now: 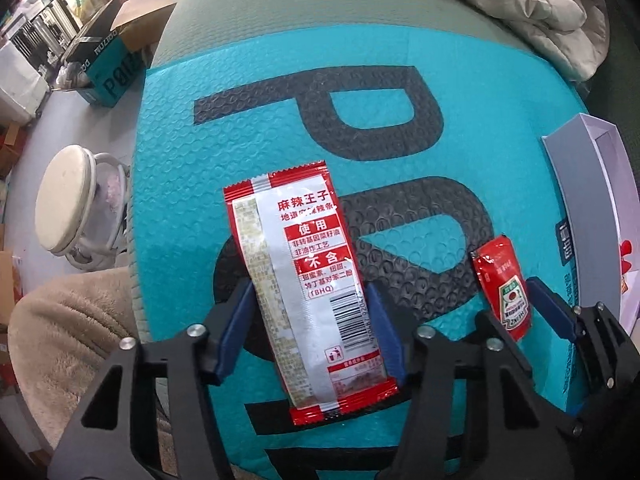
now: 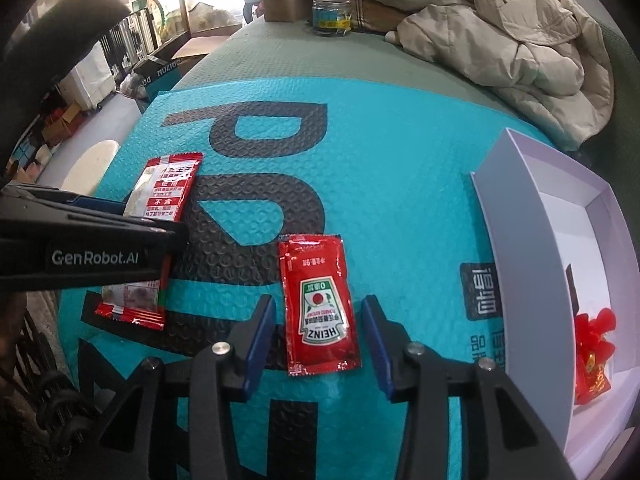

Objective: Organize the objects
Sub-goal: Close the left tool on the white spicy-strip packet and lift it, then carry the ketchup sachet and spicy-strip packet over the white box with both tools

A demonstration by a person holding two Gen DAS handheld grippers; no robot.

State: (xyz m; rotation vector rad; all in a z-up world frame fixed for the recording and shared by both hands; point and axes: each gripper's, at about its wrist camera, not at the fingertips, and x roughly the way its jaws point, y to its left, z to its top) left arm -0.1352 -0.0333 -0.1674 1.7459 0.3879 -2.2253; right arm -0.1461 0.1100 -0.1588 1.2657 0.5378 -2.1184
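A red and silver snack packet [image 1: 308, 280] lies flat on the teal bubble mailer [image 1: 240, 128]. My left gripper [image 1: 310, 320] is open with its blue pads on either side of the packet's lower half. A red Heinz ketchup sachet [image 2: 318, 304] lies on the mailer [image 2: 400, 184]. My right gripper [image 2: 318, 336] is open and straddles the sachet. The right gripper [image 1: 528, 320] and the sachet [image 1: 506, 288] also show in the left wrist view. The snack packet [image 2: 160, 204] and the left gripper's body [image 2: 88, 248] show at the left of the right wrist view.
A white open box [image 2: 560, 240] holding red wrapped items [image 2: 592, 344] stands at the right edge of the mailer. A beige padded jacket [image 2: 500, 40] lies at the back right, with a jar [image 2: 330, 16] and a cardboard box [image 2: 284, 0] behind. A round stool [image 1: 64, 200] stands left of the table.
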